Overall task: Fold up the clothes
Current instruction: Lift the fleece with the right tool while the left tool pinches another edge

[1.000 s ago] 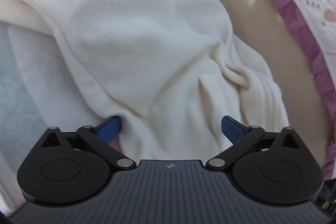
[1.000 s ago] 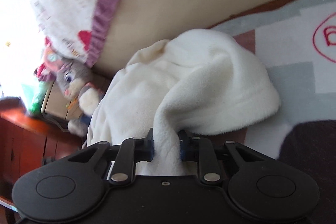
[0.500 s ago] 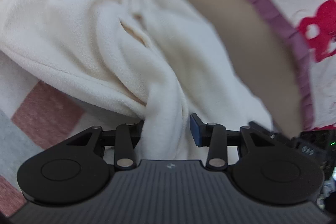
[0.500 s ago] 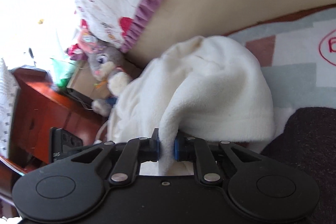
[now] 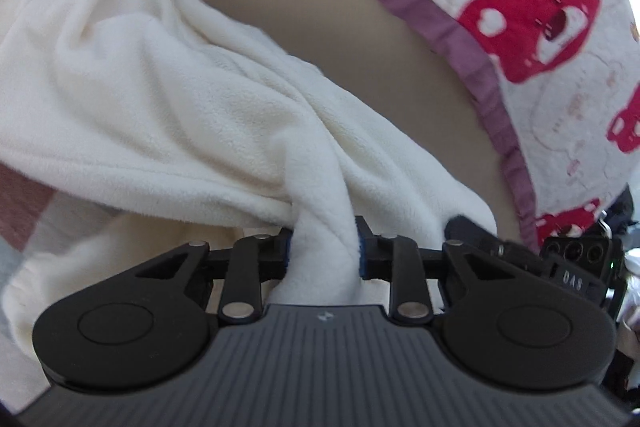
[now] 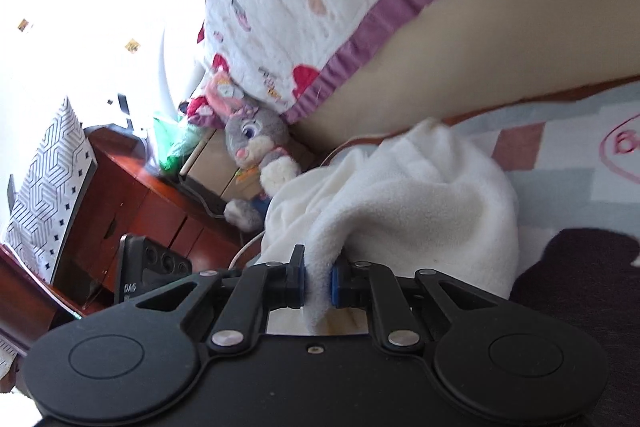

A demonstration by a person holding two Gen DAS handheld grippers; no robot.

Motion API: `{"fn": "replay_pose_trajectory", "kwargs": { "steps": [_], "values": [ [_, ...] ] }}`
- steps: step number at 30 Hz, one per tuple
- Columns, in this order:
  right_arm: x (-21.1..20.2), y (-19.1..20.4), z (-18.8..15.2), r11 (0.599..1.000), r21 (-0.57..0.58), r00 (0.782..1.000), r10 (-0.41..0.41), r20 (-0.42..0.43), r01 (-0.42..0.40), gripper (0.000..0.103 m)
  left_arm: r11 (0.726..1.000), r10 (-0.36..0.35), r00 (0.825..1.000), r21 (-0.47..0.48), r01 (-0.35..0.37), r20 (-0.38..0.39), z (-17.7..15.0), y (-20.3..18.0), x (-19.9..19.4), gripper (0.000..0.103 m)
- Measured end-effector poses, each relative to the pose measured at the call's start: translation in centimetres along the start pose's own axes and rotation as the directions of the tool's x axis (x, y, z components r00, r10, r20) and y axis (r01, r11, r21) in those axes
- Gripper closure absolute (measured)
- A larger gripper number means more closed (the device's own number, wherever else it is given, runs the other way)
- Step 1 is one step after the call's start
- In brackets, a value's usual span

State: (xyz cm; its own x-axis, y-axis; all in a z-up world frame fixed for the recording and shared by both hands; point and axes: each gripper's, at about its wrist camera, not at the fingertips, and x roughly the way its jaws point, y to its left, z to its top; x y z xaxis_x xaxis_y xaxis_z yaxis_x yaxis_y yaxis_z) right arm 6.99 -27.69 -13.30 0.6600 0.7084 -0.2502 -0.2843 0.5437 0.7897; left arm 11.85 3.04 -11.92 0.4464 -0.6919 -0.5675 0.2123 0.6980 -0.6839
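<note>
**Cream fleece pinched at two spots, fold not begun**

Cream fleece fills the near field in both wrist views. Left claw (image 5: 323, 251) has just been closing and now squeezes a thick twisted rope of the fleece garment (image 5: 168, 99) btwn its blue pads; the bunch is fat, so the jaws stand a bit apart. Right claw (image 6: 318, 279) has also been closing, and pinches a thinner flap of the same garment (image 6: 420, 203), pads nearly together w/ cloth btwn them.

Progress: early, I'd judge. Both grips are made, but the garment is a rumpled heap, no flat panel, no crease, no edges matched. Left to do, prob.: lift, spread it out, find hems or sleeves, then fold. Which part each claw holds can't be told.

Textures: soft, napped pile, thick rolled edges, deep rounded folds; it should drape and sag, not hold a sharp crease.

Beyond the heap: the bed cover (image 6: 568, 155) it rests on, grey, pink and white blocks, w/ a dark cloth (image 6: 580, 287) near right. Further back, a smooth beige headboard (image 5: 320, 11), a quilted pillow (image 5: 540, 39) w/ red bears and purple frill, a grey plush rabbit (image 6: 256, 143), and a red-brown wooden nightstand (image 6: 132, 211).
</note>
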Motion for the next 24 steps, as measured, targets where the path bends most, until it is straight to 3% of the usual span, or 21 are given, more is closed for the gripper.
{"fn": "replay_pose_trajectory", "kwargs": {
  "steps": [3, 7, 10, 14, 16, 18, 19, 20, 21, 22, 24],
  "values": [
    [-2.6, 0.9, 0.9, 1.0, -0.003, 0.998, -0.008, 0.059, 0.008, 0.089, 0.994, -0.105, 0.994, -0.019, 0.105, -0.009, -0.1, -1.6, 0.3, 0.077],
    [-7.0, 2.7, 2.2, 0.998, -0.036, 0.991, -0.041, 0.125, 0.046, 0.09, 0.979, -0.193, 0.981, 0.07, 0.193, -0.013, -0.4, -6.3, 0.9, 0.077],
    [-11.5, 4.6, 3.2, 0.995, -0.071, 0.983, -0.062, 0.173, 0.075, 0.09, 0.951, -0.281, 0.959, 0.128, 0.282, -0.025, -0.9, -10.2, 1.4, 0.077],
    [-17.9, 7.4, 3.9, 0.982, -0.14, 0.971, -0.098, 0.219, 0.131, 0.09, 0.898, -0.396, 0.915, 0.177, 0.403, -0.076, -2.3, -15.3, 2.4, 0.077],
    [-21.1, 8.4, 3.9, 0.965, -0.164, 0.953, -0.16, 0.256, 0.206, 0.09, 0.879, -0.408, 0.904, 0.213, 0.427, -0.126, -3.5, -17.9, 3.6, 0.077],
    [-23.6, 8.5, 3.9, 0.927, -0.164, 0.912, -0.279, 0.302, 0.338, 0.09, 0.867, -0.402, 0.898, 0.242, 0.436, -0.175, -4.6, -20.3, 5.1, 0.077],
    [-24.4, 8.1, 3.9, 0.889, -0.143, 0.872, -0.378, 0.309, 0.436, 0.089, 0.881, -0.361, 0.91, 0.245, 0.404, -0.201, -5.2, -20.9, 6.2, 0.075],
    [-24.7, 7.3, 3.8, 0.824, -0.107, 0.808, -0.506, 0.3, 0.556, 0.085, 0.901, -0.305, 0.924, 0.246, 0.359, -0.231, -5.8, -21.3, 7.3, 0.075],
    [-25.0, 6.5, 3.8, 0.743, -0.072, 0.727, -0.624, 0.286, 0.666, 0.084, 0.917, -0.244, 0.935, 0.253, 0.309, -0.258, -6.4, -21.4, 8.3, 0.075],
    [-25.0, 5.5, 3.6, 0.638, -0.046, 0.627, -0.737, 0.252, 0.768, 0.081, 0.928, -0.173, 0.945, 0.277, 0.25, -0.276, -7.0, -21.2, 9.0, 0.074],
    [-24.6, 3.3, 2.7, 0.446, -0.013, 0.443, -0.884, 0.146, 0.895, 0.066, 0.926, -0.014, 0.96, 0.359, 0.119, -0.281, -8.4, -20.4, 9.7, 0.073]
  ]
}}
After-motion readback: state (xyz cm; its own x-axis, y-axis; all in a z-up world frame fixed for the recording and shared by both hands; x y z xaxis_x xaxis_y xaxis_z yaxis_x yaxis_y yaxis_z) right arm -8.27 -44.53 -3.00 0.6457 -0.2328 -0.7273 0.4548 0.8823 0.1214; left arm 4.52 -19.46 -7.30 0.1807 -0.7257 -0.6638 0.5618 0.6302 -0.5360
